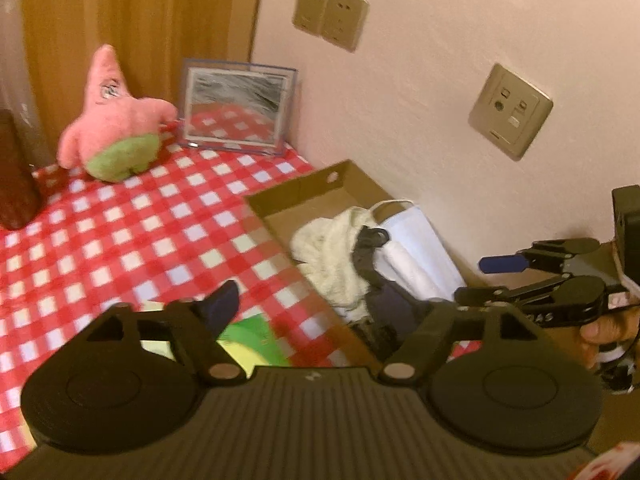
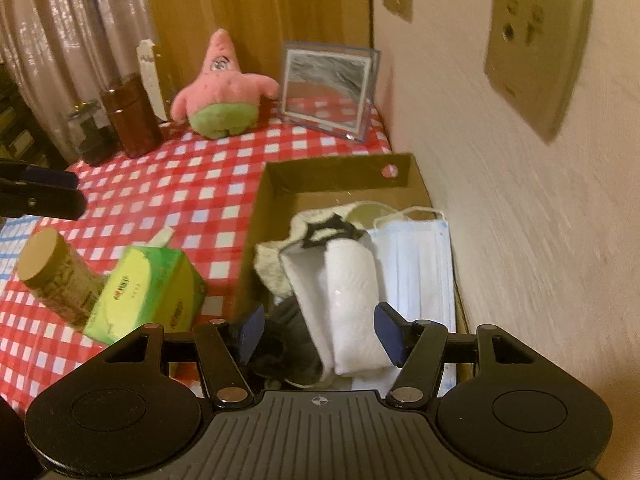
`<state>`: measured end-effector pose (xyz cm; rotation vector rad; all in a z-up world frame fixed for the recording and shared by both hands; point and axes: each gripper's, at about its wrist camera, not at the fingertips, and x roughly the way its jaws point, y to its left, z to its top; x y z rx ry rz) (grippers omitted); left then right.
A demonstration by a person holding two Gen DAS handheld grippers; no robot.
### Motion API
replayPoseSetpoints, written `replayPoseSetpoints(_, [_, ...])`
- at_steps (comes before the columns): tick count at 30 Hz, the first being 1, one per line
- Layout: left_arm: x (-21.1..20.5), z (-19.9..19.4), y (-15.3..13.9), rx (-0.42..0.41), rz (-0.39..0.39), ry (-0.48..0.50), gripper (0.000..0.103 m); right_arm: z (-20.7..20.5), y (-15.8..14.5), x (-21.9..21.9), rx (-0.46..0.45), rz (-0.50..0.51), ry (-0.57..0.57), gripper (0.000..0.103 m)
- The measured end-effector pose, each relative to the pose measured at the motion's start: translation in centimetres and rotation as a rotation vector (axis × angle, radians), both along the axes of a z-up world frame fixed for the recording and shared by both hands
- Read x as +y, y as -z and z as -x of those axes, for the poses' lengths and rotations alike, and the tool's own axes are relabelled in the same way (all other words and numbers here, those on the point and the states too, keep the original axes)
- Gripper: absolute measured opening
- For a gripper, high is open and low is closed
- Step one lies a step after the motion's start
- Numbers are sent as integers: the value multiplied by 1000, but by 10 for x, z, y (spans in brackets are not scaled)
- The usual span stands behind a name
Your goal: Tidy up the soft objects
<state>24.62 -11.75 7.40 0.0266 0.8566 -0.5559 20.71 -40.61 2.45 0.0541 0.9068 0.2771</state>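
Observation:
A pink and green starfish plush sits at the back of the red checked table. A cardboard box by the wall holds a cream cloth, a rolled white towel, a blue face mask and dark fabric. My left gripper is open and empty above the box's near left edge. My right gripper is open over the towel and dark fabric, and it also shows in the left wrist view.
A green tissue box and a tilted jar lie left of the box. A brown bottle and a glass jar stand at the back left. A framed mirror leans by the wall with sockets.

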Motion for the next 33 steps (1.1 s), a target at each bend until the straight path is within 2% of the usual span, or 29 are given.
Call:
replayPoseSetpoints(4, [30,10,-13,-25,-27,-13,90,2,-14,14,-13,-10,-31,61])
replayPoseSetpoints(11, [92,29,-26,-82,-87,-81,91,2,-31,50,-37,-10,-134,62])
replayPoseSetpoints(16, [135,41,-29,-131,-120,-101,91,-6,-32,82,-48,23,-229,64])
replayPoseSetpoints(20, [174,42,-29,-130,-137,-113,91,-15,-31,111,-65,73,-340,64])
replayPoseSetpoints(24, [207,37,-28,-158,-172,-119,91,-23,-29,144,-107,129,-497,64])
replayPoseSetpoints(30, [244,21,-12,-207,-251,-45,91,-47,-15,189,-101,196,-709,65])
replayPoseSetpoints(33, [258,7,3,-196,-297,-22,91,-63,-2,213,-86,236,-795,65])
